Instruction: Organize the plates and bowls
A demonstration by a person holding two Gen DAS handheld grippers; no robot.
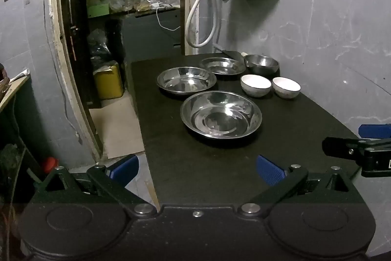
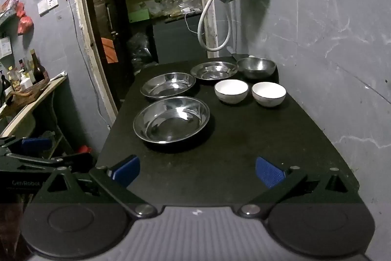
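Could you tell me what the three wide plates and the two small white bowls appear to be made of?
The three wide plates look like polished stainless steel: mirror-like reflections. The two small white bowls look like glazed ceramic, possibly melamine: smooth, opaque white interiors.

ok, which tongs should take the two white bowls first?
Right, probably. The two white ceramic bowls sit on the table's right side, nearer the open right tongs; the open left tongs face the steel plates.
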